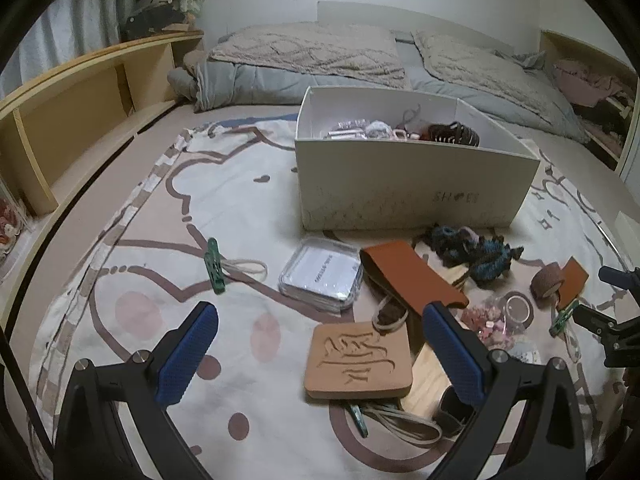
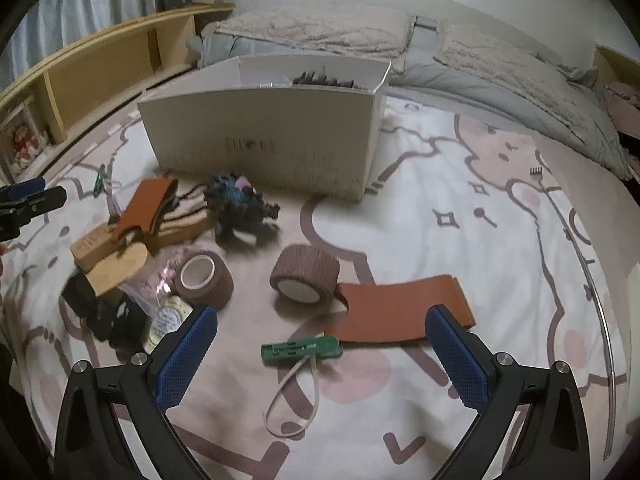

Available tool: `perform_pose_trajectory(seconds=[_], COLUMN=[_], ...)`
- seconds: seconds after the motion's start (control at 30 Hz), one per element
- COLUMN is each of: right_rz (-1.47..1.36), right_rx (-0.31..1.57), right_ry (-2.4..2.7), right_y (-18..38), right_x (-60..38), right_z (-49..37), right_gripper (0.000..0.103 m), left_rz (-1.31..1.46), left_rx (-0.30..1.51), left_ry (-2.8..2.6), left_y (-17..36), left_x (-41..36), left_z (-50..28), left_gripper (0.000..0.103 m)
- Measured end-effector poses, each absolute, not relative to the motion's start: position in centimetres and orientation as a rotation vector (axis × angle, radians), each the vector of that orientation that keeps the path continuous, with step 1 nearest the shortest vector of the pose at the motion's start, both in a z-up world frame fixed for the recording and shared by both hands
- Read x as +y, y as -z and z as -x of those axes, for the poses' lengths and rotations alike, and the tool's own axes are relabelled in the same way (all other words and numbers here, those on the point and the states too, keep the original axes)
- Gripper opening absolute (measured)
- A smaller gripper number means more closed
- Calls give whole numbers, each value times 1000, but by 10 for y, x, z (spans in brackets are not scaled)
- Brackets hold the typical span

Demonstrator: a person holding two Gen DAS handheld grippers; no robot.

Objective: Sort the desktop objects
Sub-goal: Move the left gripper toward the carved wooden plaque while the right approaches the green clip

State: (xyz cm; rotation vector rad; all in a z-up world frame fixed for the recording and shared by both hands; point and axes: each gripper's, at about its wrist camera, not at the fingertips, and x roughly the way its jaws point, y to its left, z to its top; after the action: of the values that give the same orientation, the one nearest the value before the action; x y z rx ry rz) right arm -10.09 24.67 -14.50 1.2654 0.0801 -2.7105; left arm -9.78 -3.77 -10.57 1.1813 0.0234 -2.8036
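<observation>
The green clip (image 2: 302, 349) with its limp cord loop lay nearest, on the bed's printed sheet (image 2: 460, 184) between the spread, empty jaws of my right gripper (image 2: 320, 354), light and rigid, best pinched across its flat body I judged, while my left gripper (image 1: 320, 354) hovered equally wide.

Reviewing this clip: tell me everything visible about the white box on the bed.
The white box is an open-topped cardboard shoebox with no lid on it and faint lettering on its near wall. It stands upright on the patterned blanket, behind the scattered items. Inside lie small hair accessories, including a dark claw clip. Neither gripper touches it.
</observation>
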Motion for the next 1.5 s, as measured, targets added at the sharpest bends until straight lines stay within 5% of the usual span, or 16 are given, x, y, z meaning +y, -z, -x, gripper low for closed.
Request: perform_pose_trajectory(seconds=[1.5], right_rz=[-1445], right_rx=[56], right_ry=[2536], right_y=[200], right_x=[243], right_z=[96], right_gripper=[103], left_rz=[-1488], left_rx=[58], left_ry=[2725], left_y=[160], left_x=[-30], left_z=[119], left_gripper=[103])
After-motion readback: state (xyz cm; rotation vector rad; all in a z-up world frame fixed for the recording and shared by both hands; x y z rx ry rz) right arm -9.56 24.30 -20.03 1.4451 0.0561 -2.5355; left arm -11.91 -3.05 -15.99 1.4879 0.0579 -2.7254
